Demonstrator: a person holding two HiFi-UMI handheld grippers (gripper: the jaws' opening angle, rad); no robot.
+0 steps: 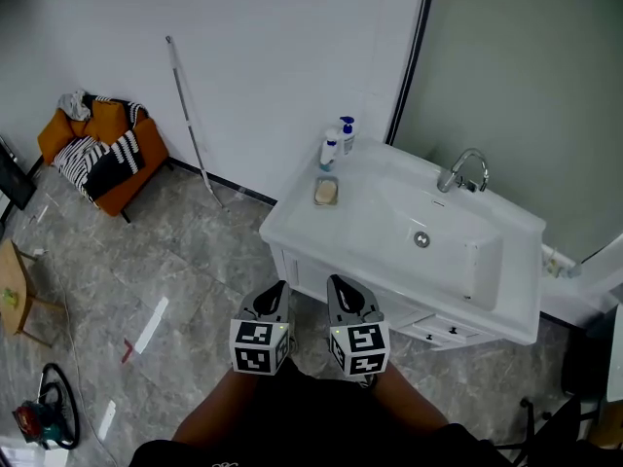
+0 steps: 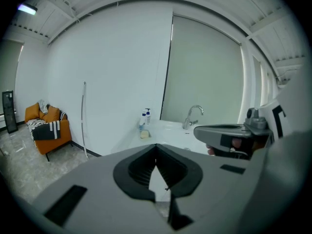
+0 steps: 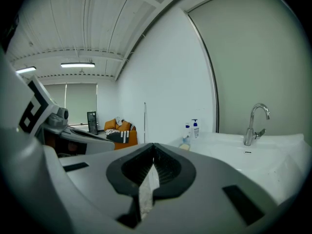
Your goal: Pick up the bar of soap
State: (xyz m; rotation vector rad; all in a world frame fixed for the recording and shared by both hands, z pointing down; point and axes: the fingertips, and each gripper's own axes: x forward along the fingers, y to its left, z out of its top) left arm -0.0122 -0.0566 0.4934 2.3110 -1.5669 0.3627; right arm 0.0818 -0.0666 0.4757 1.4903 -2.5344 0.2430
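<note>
The bar of soap point(image 1: 325, 192) is tan and lies in a small dish on the back left corner of the white washbasin counter point(image 1: 321, 236). It shows small and far off in the left gripper view point(image 2: 144, 134) and in the right gripper view point(image 3: 184, 146). My left gripper point(image 1: 279, 290) and right gripper point(image 1: 337, 284) are held side by side in front of the counter's near edge, well short of the soap. The left gripper point(image 2: 156, 146) has its jaws together with nothing between them. So does the right gripper point(image 3: 154, 145).
Two pump bottles point(image 1: 338, 142) stand behind the soap dish. A chrome tap point(image 1: 464, 170) rises at the back of the basin point(image 1: 428, 232). An orange armchair point(image 1: 102, 154) and a thin pole point(image 1: 190, 115) stand by the wall at the left. A wooden stool point(image 1: 12, 290) is at the far left.
</note>
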